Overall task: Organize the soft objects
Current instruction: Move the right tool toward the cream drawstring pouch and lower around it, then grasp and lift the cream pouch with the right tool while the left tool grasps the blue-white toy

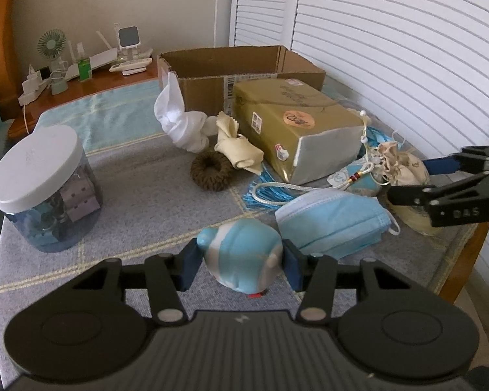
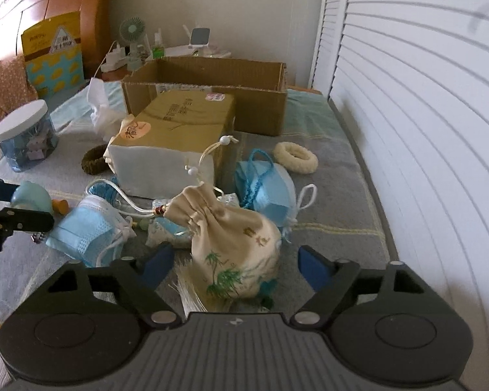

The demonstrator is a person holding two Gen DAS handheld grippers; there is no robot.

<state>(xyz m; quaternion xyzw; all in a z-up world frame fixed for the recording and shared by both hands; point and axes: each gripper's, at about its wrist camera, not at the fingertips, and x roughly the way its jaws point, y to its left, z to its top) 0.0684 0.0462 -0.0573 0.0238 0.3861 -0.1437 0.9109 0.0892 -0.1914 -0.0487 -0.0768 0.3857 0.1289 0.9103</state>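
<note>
Soft clutter mid-sort on a cloth-covered tabletop [image 1: 114, 176]. Near the front edge, left gripper [image 1: 241, 257] clamped on a blue-and-white squishy toy [image 1: 241, 254], both blue pads pressed into its sides, toy apparently just off the cloth. Toward the right edge, right gripper [image 2: 234, 264] spread wide around a cream drawstring pouch [image 2: 234, 244] printed with green bamboo, pads apart from the fabric on either side, no grip yet. Between the two tools, a blue face mask [image 1: 332, 224] lying flat; behind it a tangle of blue cord, a brown scrunchie [image 1: 212, 171], a cream knotted cloth [image 1: 238, 146] and a white knotted cloth [image 1: 182, 123]. At the back edge, an open cardboard box [image 1: 231, 71], seemingly empty from these angles, with a gold-wrapped package [image 1: 293, 123] resting just in front of it. At the left edge, a lidded clear jar [image 1: 42, 189].

Step in hand, by appearances: first pickups, toy secured and pouch lined up. Next move likely a carry of the toy over the package into the box, high enough to clear the rim, plus a gentle close on the pouch below its gathered neck, mindful of the beaded cord trailing toward the package.
</note>
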